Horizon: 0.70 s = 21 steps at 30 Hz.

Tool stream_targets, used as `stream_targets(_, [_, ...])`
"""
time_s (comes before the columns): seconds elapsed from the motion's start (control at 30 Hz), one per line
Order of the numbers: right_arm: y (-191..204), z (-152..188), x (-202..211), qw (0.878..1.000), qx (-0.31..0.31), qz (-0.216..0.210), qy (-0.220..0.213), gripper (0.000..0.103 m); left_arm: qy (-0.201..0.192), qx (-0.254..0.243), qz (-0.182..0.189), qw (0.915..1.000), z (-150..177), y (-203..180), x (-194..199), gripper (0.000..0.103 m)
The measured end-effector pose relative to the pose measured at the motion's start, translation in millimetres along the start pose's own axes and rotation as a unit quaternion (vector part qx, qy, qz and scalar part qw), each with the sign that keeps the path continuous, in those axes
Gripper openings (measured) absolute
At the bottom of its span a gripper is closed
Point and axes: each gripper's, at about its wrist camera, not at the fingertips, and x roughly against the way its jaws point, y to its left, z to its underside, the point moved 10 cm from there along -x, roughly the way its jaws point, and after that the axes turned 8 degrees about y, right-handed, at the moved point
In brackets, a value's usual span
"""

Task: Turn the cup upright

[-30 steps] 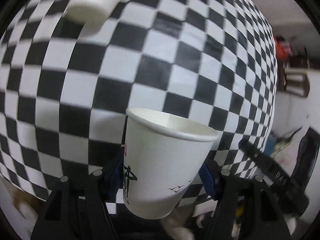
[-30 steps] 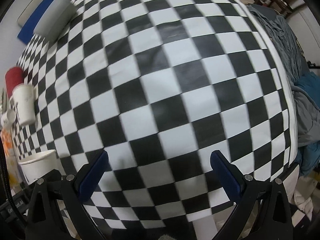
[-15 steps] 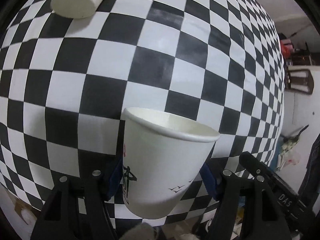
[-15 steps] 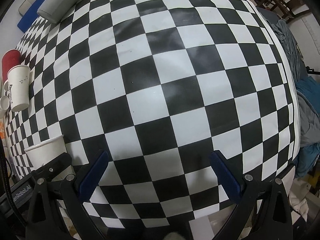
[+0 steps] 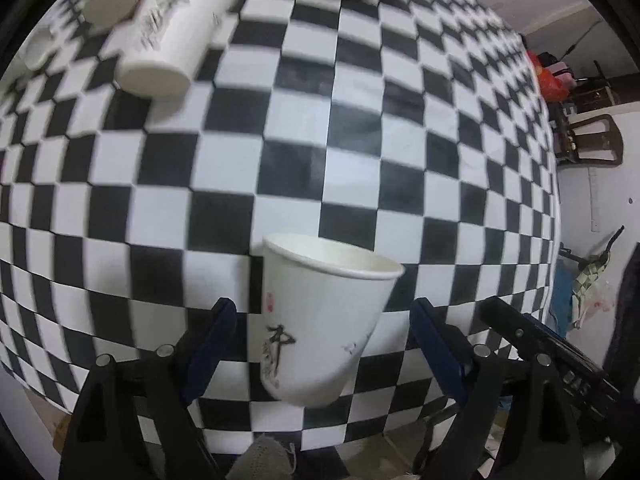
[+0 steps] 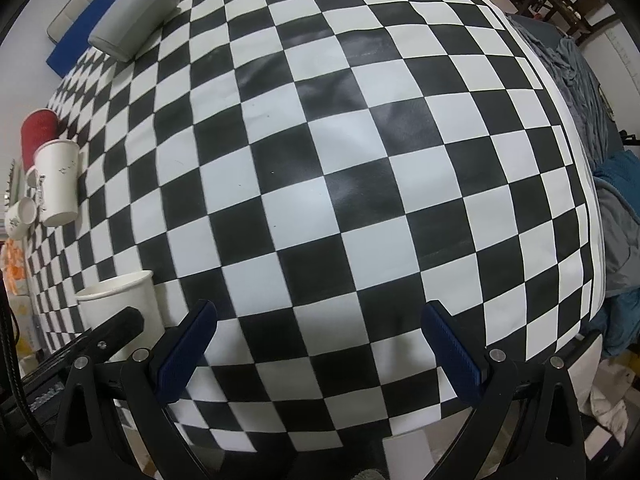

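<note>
- While the left gripper (image 5: 322,340) stands wide around the upright cup (image 5: 320,316), retreat may clip it over.
- Right gripper (image 6: 320,344) is wide, empty.
- Cup sits near the desk (image 5: 360,160) edge; a nudge drops it.

Black brush-style character and small red seal on the white paper cup (image 5: 320,320), neither legible

Checkered tablecloth (image 6: 320,184) covering table. Grey cup (image 6: 132,16) lying on its side at far edge; red cup (image 6: 38,136) and tall white cup (image 6: 58,182) sitting together, small mug (image 6: 20,216) just beside.
</note>
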Motion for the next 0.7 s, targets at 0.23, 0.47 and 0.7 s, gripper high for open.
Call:
stream_targets(0.23, [27.5, 15.5, 34.8, 0.998, 0.025, -0.052, 0.008, 0.103, -0.114, -0.031, -0.057, 0.9913, 3.8, 29.2, 65.3, 0.089])
stream_targets(0.47, [88.2, 40.9, 12.5, 0.990, 0.067, -0.104, 0.070, 0.102, -0.133, -0.024, -0.157, 0.9784, 18.1, 91.4, 48.9, 0.092])
stream_targets(0.7, [131.3, 29.6, -39.7, 0.982, 0.069, -0.117, 0.134, 0.091, -0.095, 0.010, -0.172, 0.9804, 19.1, 126.9, 9.1, 0.092])
